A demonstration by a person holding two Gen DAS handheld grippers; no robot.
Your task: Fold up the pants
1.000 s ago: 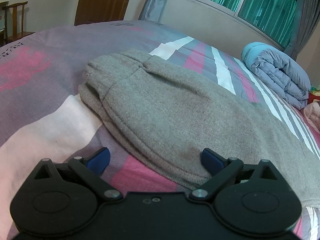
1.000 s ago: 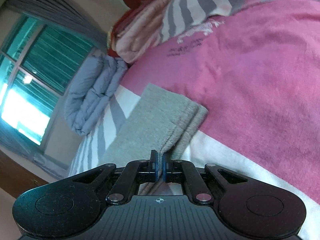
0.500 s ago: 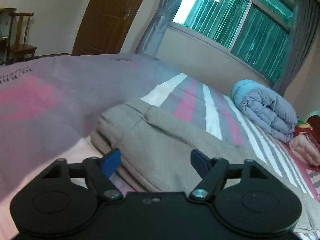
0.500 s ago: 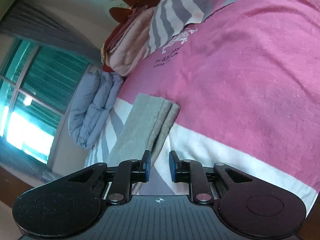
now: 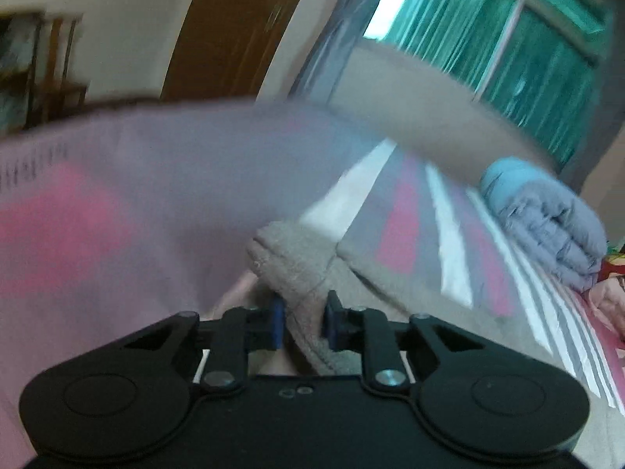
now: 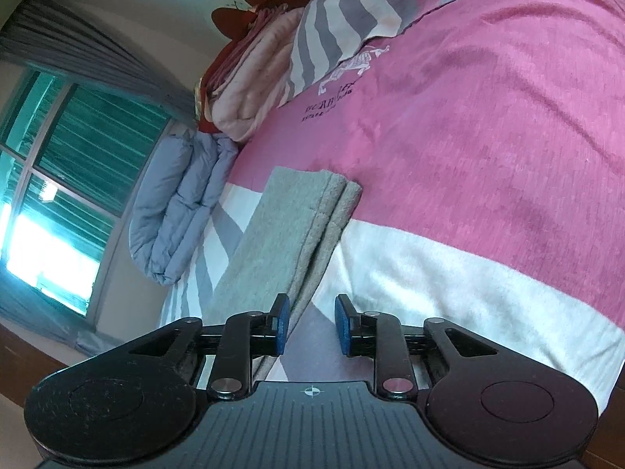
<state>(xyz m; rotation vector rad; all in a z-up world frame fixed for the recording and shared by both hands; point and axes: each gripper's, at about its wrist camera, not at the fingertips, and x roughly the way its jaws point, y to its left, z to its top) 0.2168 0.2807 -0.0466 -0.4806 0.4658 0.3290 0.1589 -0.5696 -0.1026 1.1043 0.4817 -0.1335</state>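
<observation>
**Left jaws pinch the waistband, right jaws stand apart**

Motion blur smears the left wrist view; the door (image 5: 234, 31) and window (image 5: 527, 47) are hard to read. The left gripper (image 5: 300, 322) is clamped on a bunched edge of the grey pants (image 5: 297, 265). The right gripper (image 6: 310, 324) is apart, its pads holding nothing, beside the pants' leg on the pink striped bedspread (image 6: 488, 136). A blue quilt (image 6: 179, 203) lies near the window.

Grey pants (image 6: 285, 230), folded lengthwise, flat
</observation>
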